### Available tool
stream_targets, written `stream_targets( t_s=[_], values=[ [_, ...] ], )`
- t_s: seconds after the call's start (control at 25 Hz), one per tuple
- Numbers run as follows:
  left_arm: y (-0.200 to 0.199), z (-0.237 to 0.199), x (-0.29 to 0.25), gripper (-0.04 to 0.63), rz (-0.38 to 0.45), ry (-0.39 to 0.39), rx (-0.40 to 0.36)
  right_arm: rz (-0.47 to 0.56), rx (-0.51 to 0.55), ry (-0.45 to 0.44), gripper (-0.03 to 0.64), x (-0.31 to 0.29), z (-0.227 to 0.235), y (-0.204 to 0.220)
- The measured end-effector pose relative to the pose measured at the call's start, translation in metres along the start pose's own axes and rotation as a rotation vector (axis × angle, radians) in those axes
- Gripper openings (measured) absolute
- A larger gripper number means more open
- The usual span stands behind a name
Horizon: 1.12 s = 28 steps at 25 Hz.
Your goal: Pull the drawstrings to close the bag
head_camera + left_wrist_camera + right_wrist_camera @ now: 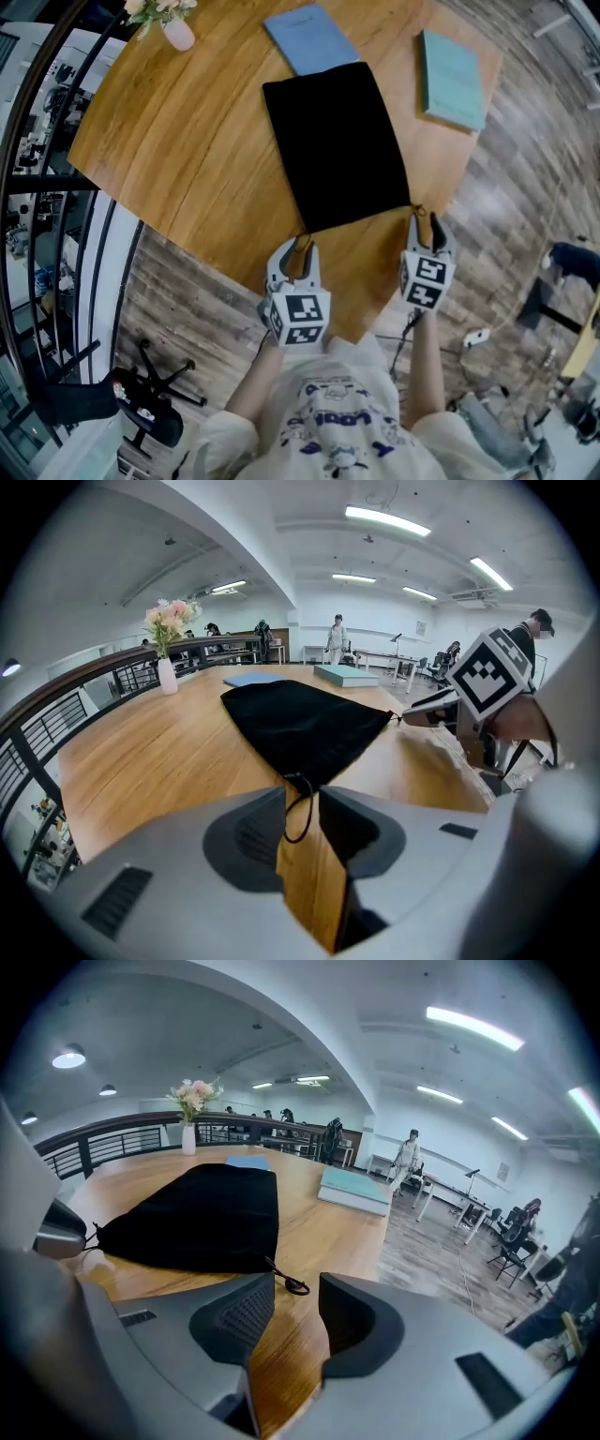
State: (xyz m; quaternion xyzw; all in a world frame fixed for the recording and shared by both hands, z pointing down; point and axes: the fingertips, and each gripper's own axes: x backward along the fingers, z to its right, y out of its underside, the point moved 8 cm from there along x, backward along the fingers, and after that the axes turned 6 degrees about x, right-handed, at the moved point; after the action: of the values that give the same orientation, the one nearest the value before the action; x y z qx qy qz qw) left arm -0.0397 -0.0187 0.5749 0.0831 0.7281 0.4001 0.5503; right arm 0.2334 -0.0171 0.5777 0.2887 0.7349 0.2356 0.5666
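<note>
A flat black fabric drawstring bag (337, 145) lies in the upper middle of the head view on the round wooden surface (187, 159), its mouth edge turned toward the bottom of the frame, where the person stands. The cords come out at that edge's two corners, and that seems to be why one tool sits at each. The left tool (292, 246) is at the bag's lower-left corner with its jaws spread wide. In the left gripper view a thin dark cord loop (300, 808) hangs in the gap between them, but neither pad presses on it. The right tool (427, 223) is at the lower-right corner, its jaws equally wide apart and holding nothing. In the right gripper view the other small cord loop (291, 1284) rests on the wood just ahead of the gap. The bag's mouth looks unpuckered, so the pull seems not yet begun; each tool would probably need to close on its loop first.
</note>
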Motion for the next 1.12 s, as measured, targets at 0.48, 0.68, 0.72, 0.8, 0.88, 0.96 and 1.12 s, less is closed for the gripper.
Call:
stream_targets(
  t_s=[0.48, 0.68, 0.72, 0.8, 0.88, 0.96, 1.12],
  values=[
    [0.007, -0.005, -0.008, 0.1, -0.061, 0.035, 0.074, -0.003, -0.009, -0.085, 0.122, -0.018, 0.008, 0.003],
    [0.01, -0.011, -0.01, 0.008, -0.075, -0.022, 0.059, -0.004, -0.004, -0.118, 0.035, -0.019, 0.0, 0.002],
    [0.01, -0.012, -0.011, 0.006, -0.077, -0.024, 0.066, -0.004, 0.006, -0.113, 0.021, -0.02, -0.003, 0.002],
    [0.011, -0.014, -0.012, 0.003, -0.082, -0.021, 0.091, -0.011, 0.003, -0.111, 0.015, -0.02, -0.005, 0.002],
    [0.01, -0.014, -0.011, 0.003, -0.084, -0.013, 0.123, -0.018, -0.022, -0.118, 0.011, -0.017, -0.004, 0.001],
    [0.007, -0.015, -0.009, 0.003, -0.08, -0.008, 0.147, -0.017, -0.036, -0.109, 0.008, -0.012, -0.003, -0.001],
    [0.003, -0.018, -0.002, 0.002, -0.074, -0.016, 0.166, 0.002, -0.041, -0.086, 0.008, -0.001, -0.003, -0.008]
  ],
)
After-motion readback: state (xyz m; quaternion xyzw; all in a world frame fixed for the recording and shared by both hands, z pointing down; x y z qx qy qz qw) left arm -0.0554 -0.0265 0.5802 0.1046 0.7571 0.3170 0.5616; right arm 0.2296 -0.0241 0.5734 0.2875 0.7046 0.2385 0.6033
